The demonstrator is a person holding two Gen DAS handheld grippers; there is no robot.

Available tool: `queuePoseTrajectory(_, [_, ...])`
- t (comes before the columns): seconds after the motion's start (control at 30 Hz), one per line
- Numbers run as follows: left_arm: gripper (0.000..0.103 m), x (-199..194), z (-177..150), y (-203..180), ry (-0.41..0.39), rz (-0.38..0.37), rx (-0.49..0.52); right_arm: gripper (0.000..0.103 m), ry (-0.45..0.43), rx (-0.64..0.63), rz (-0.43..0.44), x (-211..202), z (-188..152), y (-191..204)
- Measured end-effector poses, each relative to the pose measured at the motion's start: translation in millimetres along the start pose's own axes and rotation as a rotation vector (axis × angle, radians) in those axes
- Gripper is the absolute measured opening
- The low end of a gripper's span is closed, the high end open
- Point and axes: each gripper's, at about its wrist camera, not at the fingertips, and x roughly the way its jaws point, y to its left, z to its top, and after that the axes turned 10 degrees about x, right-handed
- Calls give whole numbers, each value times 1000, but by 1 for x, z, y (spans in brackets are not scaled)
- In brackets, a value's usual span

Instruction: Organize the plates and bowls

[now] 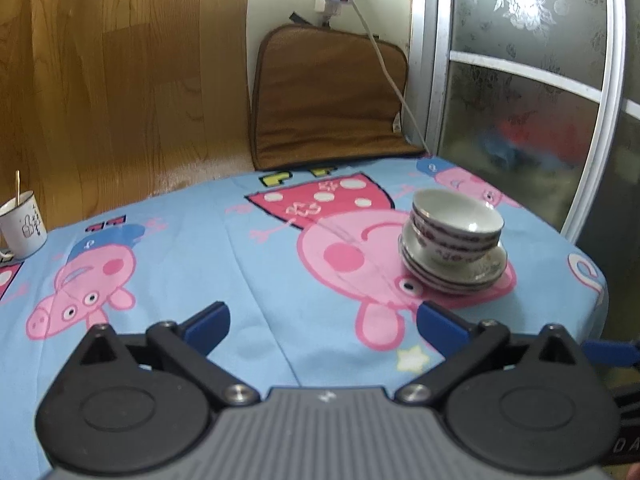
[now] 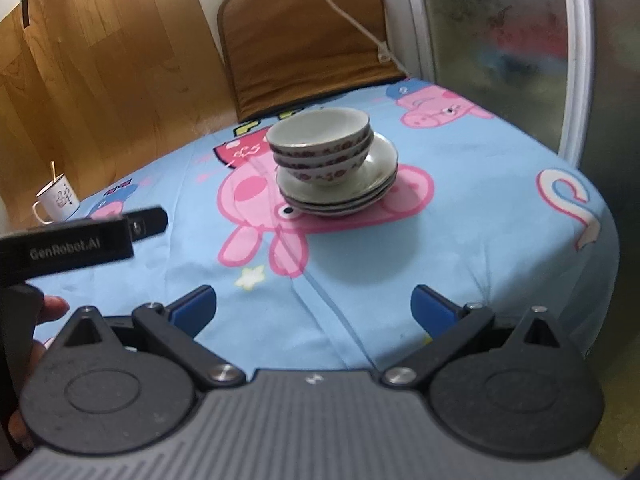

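Note:
Three nested white bowls (image 1: 456, 228) with red patterned bands sit on a stack of white plates (image 1: 486, 274) on the blue cartoon-pig tablecloth (image 1: 200, 248). In the right wrist view the bowls (image 2: 320, 144) and plates (image 2: 378, 170) stand at mid-table. My left gripper (image 1: 322, 322) is open and empty, hovering left of and before the stack. My right gripper (image 2: 314, 304) is open and empty, well short of the stack. The left gripper's body (image 2: 80, 236) shows at the left of the right wrist view.
A white mug (image 1: 20, 226) with a stick in it stands at the table's far left, also in the right wrist view (image 2: 56, 198). A brown cushion (image 1: 328, 96) leans at the back against the wall. A frosted glass door (image 1: 528, 80) stands on the right.

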Motion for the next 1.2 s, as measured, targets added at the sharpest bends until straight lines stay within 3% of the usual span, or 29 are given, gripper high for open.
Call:
queuePoseTrajectory(0.2, [103, 2, -5, -5, 38, 2, -8, 103, -85, -33, -27, -7, -8, 9])
queuePoseTrajectory(0.43, [103, 6, -6, -9, 57, 16, -5, 103, -109, -63, -47, -2, -15, 12])
queuePoseTrajectory(1.2, [103, 18, -9, -26, 86, 67, -8, 103, -98, 28, -68, 8, -16, -14])
